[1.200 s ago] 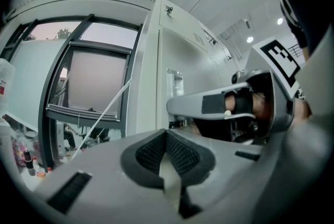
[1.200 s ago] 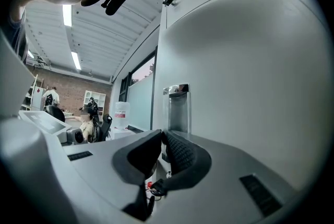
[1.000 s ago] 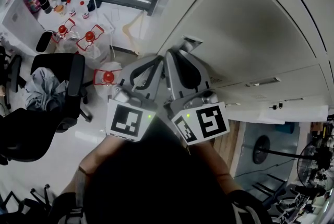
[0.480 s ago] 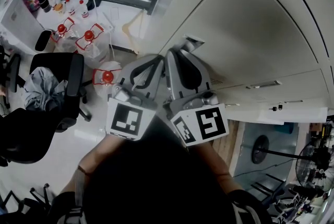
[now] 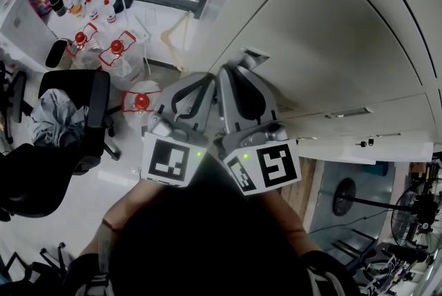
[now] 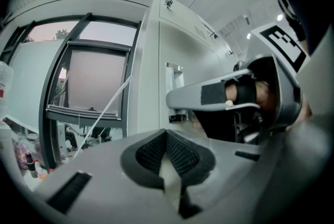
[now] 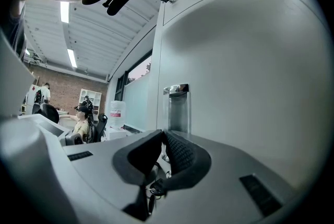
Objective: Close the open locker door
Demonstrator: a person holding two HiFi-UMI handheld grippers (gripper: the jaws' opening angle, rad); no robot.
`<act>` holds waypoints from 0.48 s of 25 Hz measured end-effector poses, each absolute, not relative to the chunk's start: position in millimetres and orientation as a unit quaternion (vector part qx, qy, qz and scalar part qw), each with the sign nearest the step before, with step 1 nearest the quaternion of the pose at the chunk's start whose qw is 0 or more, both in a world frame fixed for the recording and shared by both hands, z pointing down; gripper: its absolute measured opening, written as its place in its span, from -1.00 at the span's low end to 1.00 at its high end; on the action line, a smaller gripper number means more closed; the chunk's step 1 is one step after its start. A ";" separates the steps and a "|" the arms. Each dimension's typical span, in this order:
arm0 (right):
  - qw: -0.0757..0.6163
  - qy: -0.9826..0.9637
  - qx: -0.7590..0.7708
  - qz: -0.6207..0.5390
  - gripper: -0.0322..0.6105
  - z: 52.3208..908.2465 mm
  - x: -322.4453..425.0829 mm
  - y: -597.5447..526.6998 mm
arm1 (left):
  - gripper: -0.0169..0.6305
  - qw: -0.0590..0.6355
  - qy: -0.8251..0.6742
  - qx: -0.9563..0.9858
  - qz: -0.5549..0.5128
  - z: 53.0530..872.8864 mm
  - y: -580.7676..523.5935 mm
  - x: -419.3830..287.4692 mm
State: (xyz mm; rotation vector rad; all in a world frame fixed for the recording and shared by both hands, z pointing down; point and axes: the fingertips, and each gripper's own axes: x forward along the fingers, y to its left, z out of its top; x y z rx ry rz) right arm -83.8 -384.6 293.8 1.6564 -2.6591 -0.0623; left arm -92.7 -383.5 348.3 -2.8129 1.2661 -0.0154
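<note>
Locker door point(image 7: 245, 87) fills the right of the scene and looks near flush; latching unclear. Left gripper point(image 6: 166, 134) and right gripper point(image 7: 162, 134) sit side by side near its metal handle point(image 7: 178, 105), jaws together, empty, probably serving as blunt pushers.

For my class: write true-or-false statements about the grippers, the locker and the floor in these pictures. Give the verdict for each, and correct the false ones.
1. The left gripper and the right gripper both have their jaws together with nothing between them. True.
2. The right gripper is clamped on the metal handle of the locker door. False: the handle lies beyond its closed tips.
3. A black office chair stands on the floor at the person's left. True.
4. The water jugs on the floor have blue caps. False: the caps are red.
</note>
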 end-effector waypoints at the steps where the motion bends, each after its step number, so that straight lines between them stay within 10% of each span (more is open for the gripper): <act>1: 0.004 -0.848 0.529 -0.019 -0.78 294.0 -83.5 -384.9 | -0.95 0.029 0.412 -0.911 -0.004 348.3 -383.8 -92.4; 12: 0.022 -0.857 0.515 -0.015 -0.57 296.6 -94.3 -381.2 | -0.95 0.027 0.419 -0.908 -0.011 350.3 -384.4 -92.7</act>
